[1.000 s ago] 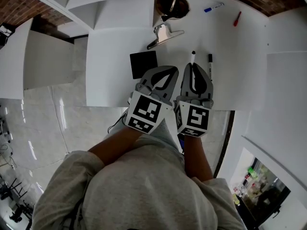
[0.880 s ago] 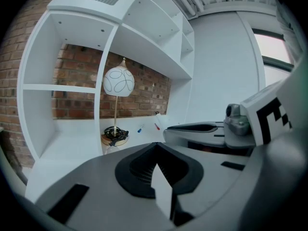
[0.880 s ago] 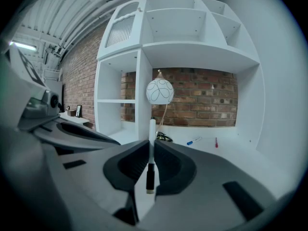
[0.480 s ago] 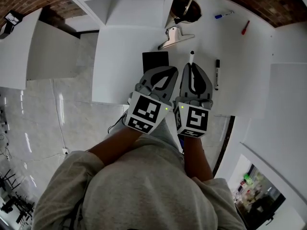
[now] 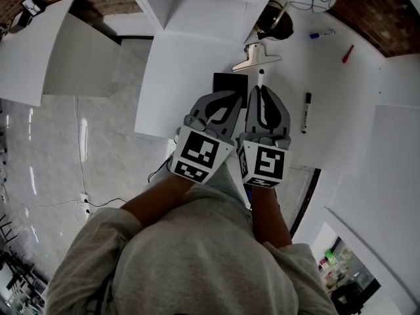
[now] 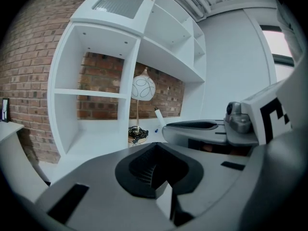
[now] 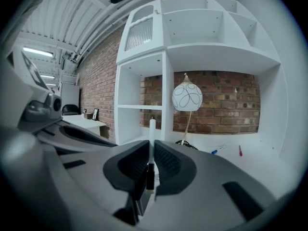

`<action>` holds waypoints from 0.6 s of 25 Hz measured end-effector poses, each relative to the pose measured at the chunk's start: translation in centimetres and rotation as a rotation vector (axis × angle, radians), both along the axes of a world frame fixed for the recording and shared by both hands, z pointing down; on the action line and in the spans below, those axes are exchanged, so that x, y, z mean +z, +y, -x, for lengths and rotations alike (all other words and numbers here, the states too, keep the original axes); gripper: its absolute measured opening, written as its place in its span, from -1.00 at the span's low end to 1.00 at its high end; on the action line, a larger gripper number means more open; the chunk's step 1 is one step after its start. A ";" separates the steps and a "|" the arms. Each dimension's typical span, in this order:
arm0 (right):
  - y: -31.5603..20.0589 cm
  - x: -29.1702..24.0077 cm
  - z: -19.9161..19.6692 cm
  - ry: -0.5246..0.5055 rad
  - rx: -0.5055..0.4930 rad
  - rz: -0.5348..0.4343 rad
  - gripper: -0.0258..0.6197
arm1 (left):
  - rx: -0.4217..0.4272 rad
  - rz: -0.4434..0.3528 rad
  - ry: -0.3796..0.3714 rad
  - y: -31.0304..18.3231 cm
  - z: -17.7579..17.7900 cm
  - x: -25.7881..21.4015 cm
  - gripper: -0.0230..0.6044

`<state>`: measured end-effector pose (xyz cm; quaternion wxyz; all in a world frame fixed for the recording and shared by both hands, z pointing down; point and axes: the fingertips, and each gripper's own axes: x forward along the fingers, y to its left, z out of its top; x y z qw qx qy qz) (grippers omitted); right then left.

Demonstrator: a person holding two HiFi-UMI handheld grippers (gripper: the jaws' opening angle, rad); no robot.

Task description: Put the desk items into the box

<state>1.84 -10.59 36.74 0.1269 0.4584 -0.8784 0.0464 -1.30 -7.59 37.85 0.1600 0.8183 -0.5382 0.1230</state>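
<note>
The right hand-held gripper [image 5: 262,92] at mid-frame pinches a white marker [image 5: 261,77]; the left hand-held gripper [image 5: 232,97] beside it is pressed together, empty.

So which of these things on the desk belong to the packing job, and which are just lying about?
Job: white pen in the right gripper; black marker; blue pen; red pen; metal clip; black pad.
Lying about: lamp; shelf unit; cable.
The box itself I cannot make out.
</note>
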 end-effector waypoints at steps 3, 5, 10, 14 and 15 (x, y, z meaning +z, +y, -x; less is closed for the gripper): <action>0.1 -0.2 1.3 -0.001 -0.028 -0.012 -0.78 | -0.027 -0.001 0.001 0.2 1.2 -0.1 -0.90; 0.1 -0.2 2.1 -0.002 -0.041 -0.021 -0.78 | -0.042 -0.002 0.003 0.4 2.0 -0.1 -0.90; 0.2 0.6 3.5 0.017 -0.069 -0.011 -0.78 | -0.072 0.010 0.003 0.9 3.7 0.3 -0.90; 0.3 1.4 4.5 0.047 -0.098 -0.004 -0.78 | -0.088 0.017 0.004 1.2 4.5 0.6 -0.90; 0.4 1.7 4.7 0.055 -0.108 -0.001 -0.78 | -0.091 0.018 0.005 1.2 4.6 0.6 -0.90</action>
